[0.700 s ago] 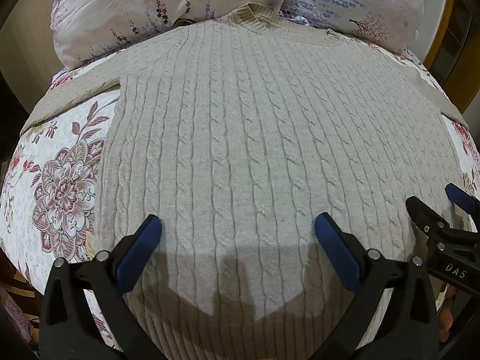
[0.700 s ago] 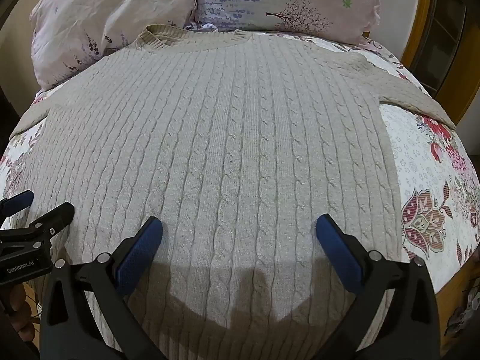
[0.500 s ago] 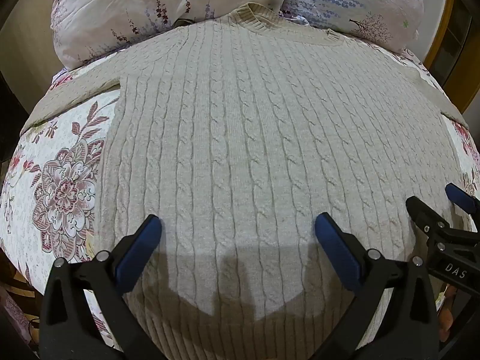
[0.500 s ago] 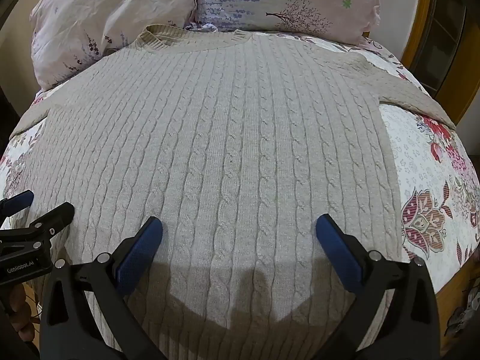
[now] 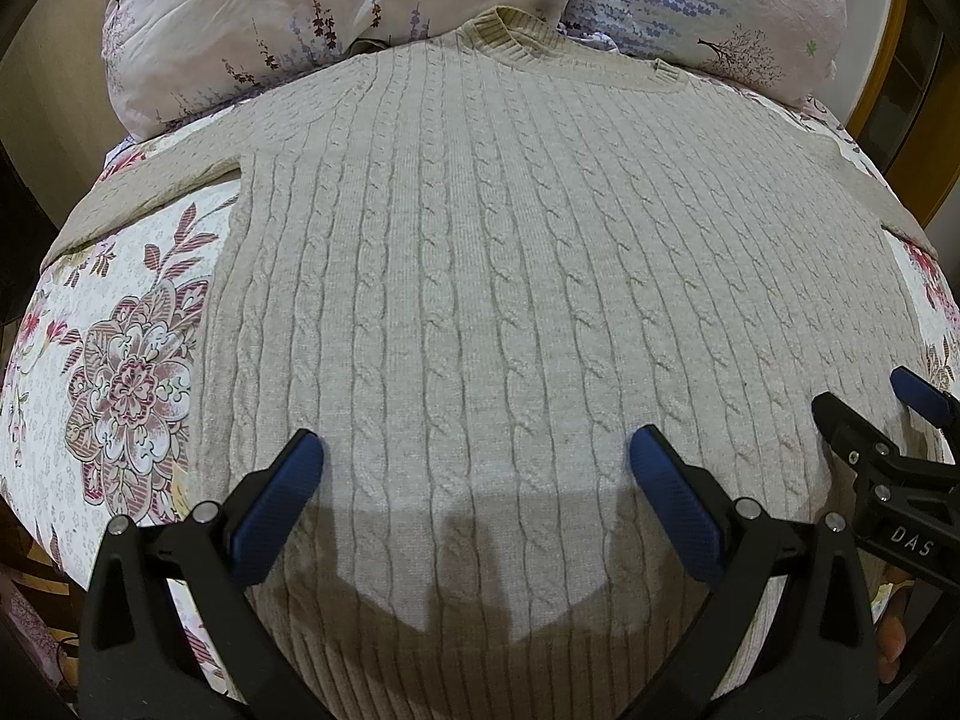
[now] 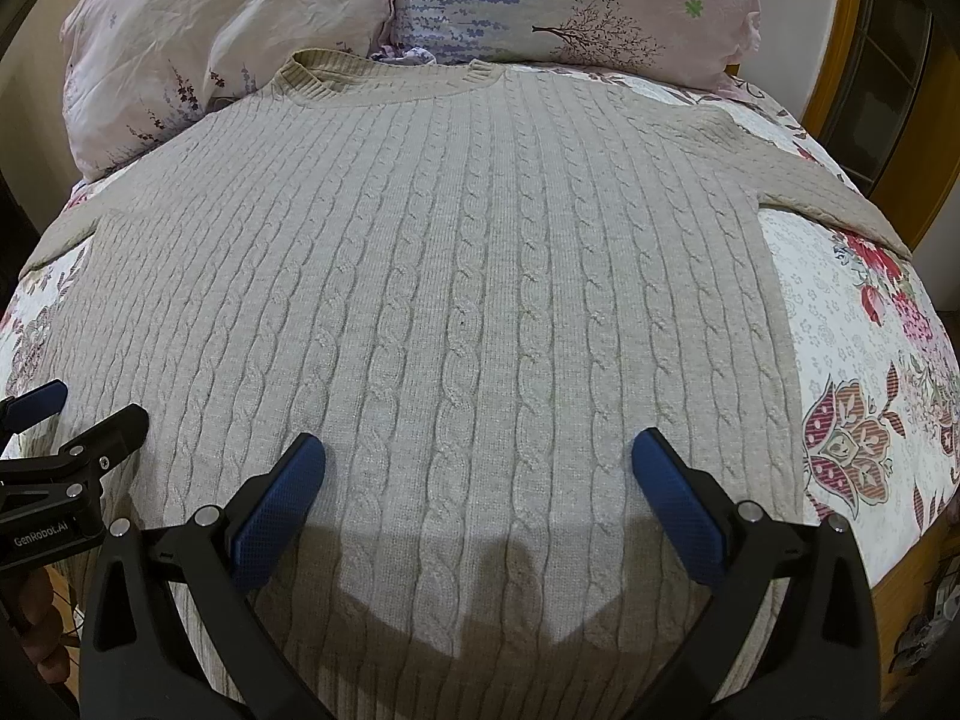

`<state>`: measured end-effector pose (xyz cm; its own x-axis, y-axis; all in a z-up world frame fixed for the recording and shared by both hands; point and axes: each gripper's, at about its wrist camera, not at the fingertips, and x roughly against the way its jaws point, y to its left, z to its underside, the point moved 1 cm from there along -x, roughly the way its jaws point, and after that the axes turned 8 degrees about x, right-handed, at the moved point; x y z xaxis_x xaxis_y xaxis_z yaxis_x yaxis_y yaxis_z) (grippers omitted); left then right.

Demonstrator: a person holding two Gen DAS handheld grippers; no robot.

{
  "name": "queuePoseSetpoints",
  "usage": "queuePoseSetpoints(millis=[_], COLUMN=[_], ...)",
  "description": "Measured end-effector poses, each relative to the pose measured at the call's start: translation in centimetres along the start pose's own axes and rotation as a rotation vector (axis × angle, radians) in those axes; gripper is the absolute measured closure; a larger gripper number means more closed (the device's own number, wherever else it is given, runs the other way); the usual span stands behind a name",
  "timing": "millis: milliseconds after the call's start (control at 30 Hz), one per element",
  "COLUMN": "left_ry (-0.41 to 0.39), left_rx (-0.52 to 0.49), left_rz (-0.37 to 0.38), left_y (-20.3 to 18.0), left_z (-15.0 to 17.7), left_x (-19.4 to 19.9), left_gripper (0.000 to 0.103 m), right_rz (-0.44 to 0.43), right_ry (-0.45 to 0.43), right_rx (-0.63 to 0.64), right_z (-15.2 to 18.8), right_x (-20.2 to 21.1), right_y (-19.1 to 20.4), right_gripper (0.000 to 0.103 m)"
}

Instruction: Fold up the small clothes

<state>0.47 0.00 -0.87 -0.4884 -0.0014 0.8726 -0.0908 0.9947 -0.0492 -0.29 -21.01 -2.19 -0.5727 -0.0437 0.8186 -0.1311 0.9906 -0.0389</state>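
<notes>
Across the bed, a beige cable-knit sweater (image 5: 480, 300) lies flat and face up, neckline at 12 o'clock against the pillows, ribbed hem at 6 o'clock beneath both cameras, sleeves spread toward 9 and 3 o'clock. No fold has yet been made.

Left gripper (image 5: 474, 480): jaws spread wide, grasping nothing, poised above the lower body of the garment toward its 9 o'clock side. Right gripper (image 6: 477, 474): likewise released and empty, above the lower body toward the 3 o'clock side. Whether either set of pads actually touches the knit cannot be told.

Risks, as judged from this layout. (1) The knit looks thick and stretchy; a pinch taken on one layer only would probably lift the front panel and leave the back behind, giving a skewed fold. (2) Unequal lifts by the two grippers would drag the hem askew. (3) The sleeves reach the mattress edges at 9 and 3 o'clock, and a pull on the body could slide one over the side.

Surface: a white bedspread (image 6: 840, 324) printed with large red-pink flowers, soft, so a pad pressed down would likely sink. Two floral pillows (image 6: 540, 6) lie at 12 o'clock. A wooden frame (image 6: 840, 48) stands at 2 o'clock in the right wrist view.
</notes>
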Motion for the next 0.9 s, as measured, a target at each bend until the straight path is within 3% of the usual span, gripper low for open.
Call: queuePoseSetpoints(millis=[900], left_ry=[-0.001], left_rx=[0.000], left_rz=[0.000], left_y=[0.00], left_z=[0.01], left_x=[0.01], left_gripper=[0.002], right_rz=[-0.003], right_ry=[0.004], right_rx=[0.005], right_z=[-0.17], right_x=[0.05], right_y=[-0.02], right_gripper=[0.001])
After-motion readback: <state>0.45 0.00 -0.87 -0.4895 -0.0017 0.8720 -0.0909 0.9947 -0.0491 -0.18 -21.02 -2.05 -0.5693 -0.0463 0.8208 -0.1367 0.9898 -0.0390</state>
